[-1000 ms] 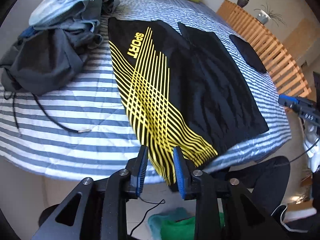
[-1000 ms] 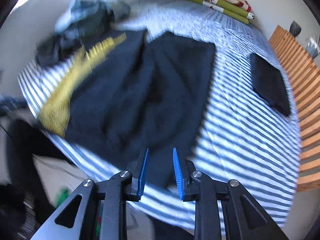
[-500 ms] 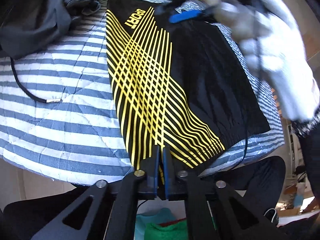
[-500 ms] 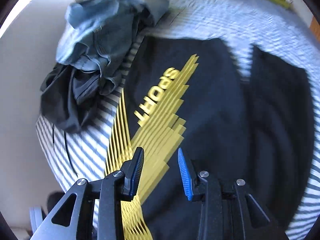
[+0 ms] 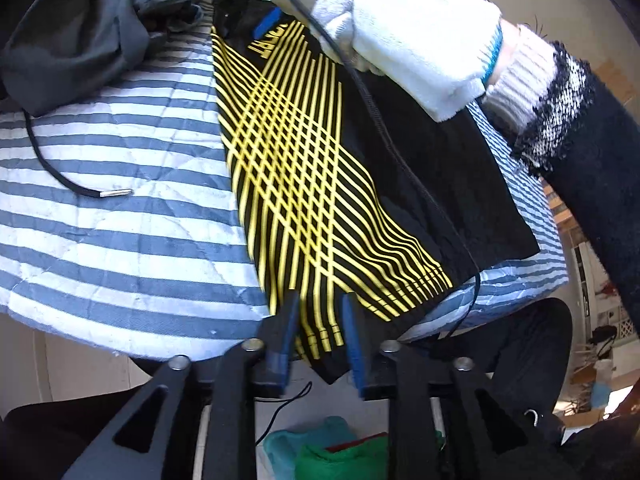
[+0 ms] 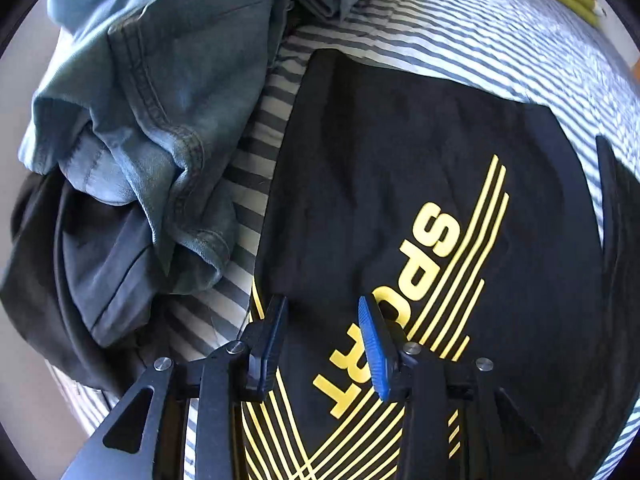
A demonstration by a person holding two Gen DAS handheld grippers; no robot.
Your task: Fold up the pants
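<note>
Black pants (image 5: 320, 160) with yellow stripes and a yellow SPORT print lie flat on the striped bed cover (image 5: 120, 240). My left gripper (image 5: 320, 302) is at the leg hem by the bed's near edge. Its jaws are opening, the hem lies between them, and the pads do not press on it. My right gripper (image 6: 322, 304) hovers low over the waist end of the pants (image 6: 380, 184), beside the SPORT print. Its jaws are closing slightly, with fabric below them and nothing pinched. In the left wrist view a white-gloved hand (image 5: 400, 20) carries it.
A heap of blue jeans (image 6: 140, 80) and a dark garment (image 5: 72, 40) lies left of the waist. A black drawstring (image 5: 80, 188) trails over the cover. The right gripper's cable (image 5: 400, 152) crosses the pants. Green cloth (image 5: 332, 456) lies on the floor below.
The left jaws closed at the hem and have parted again. The right gripper swept from the bed's right side across to the waist end and came down close over the SPORT print.
</note>
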